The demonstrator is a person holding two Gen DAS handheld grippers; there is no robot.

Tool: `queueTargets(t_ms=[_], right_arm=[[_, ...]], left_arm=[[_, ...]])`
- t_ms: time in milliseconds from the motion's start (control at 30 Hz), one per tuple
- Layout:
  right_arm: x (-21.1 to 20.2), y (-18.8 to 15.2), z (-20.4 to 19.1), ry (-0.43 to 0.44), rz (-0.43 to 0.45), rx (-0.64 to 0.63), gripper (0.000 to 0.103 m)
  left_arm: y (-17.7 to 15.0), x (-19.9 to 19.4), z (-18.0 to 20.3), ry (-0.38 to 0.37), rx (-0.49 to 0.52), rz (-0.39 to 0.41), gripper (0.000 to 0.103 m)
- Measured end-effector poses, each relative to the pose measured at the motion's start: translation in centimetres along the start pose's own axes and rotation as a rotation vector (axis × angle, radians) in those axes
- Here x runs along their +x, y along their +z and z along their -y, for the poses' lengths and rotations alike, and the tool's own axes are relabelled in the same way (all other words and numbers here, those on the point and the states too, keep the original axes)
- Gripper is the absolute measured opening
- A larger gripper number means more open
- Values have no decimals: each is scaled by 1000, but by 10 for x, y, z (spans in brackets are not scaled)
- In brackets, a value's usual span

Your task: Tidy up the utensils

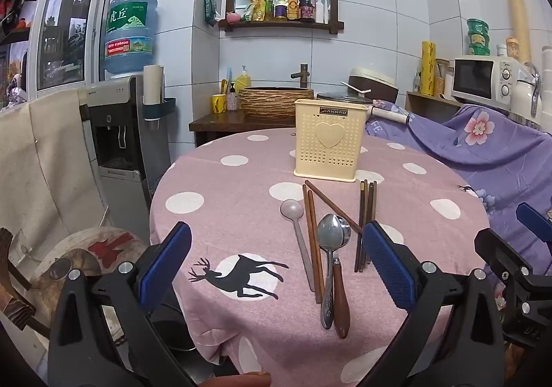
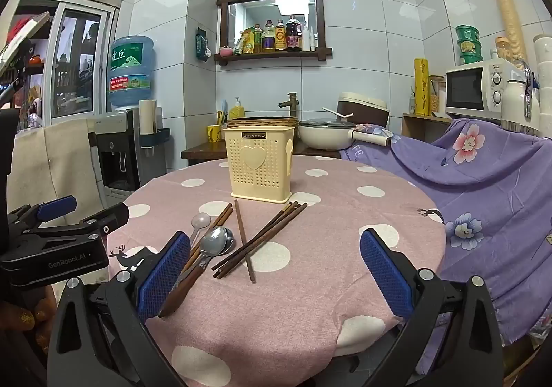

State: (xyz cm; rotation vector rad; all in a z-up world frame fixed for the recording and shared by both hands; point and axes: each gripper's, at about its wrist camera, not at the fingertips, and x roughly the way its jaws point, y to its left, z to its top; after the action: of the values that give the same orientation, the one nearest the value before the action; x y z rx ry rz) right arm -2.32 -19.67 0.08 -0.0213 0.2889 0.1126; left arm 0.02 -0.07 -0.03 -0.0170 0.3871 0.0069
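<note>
A cream utensil holder [image 1: 327, 142] [image 2: 259, 164] stands upright on the pink dotted round table [image 1: 220, 207] [image 2: 310, 290]. In front of it lie a pale plastic spoon [image 1: 292, 209] [image 2: 201, 220], two metal spoons [image 1: 332, 235] [image 2: 216, 242], one with a wooden handle, reddish-brown chopsticks [image 1: 312, 238] [image 2: 243, 240] and dark chopsticks [image 1: 365, 221] [image 2: 265, 237]. My left gripper [image 1: 276, 259] is open and empty, low over the table's near edge, short of the utensils. My right gripper [image 2: 274, 269] is open and empty, just near of the chopsticks.
A purple floral cloth [image 1: 483, 145] [image 2: 483, 173] covers something right of the table. A water dispenser [image 1: 120, 131] stands at the left. Behind are a basin counter [image 1: 272, 100], a pot [image 2: 327, 133] and a microwave [image 2: 472, 90].
</note>
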Motion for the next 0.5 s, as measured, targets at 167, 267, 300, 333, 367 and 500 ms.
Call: queueTargets(t_ms=[167,267,300,333,367,500], right_arm=[[0,0,0,1,0,3,97],[0,0,0,1,0,2,97],[0,0,0,1,0,2,97],[1,0,0,1,-1,2,97],[1,0,0,1,0,1,97],[0,0,0,1,-1,2,97]], left_arm=[[1,0,-1,1,-5,-3,98],[2,-1,-1,6,-5,-1,98],[2,-2,-2,7,-6,0,98],[0,1,1,12,3,1,98],[0,1,1,11,2,0,98],[-2,3,0,7,2,-3,98]])
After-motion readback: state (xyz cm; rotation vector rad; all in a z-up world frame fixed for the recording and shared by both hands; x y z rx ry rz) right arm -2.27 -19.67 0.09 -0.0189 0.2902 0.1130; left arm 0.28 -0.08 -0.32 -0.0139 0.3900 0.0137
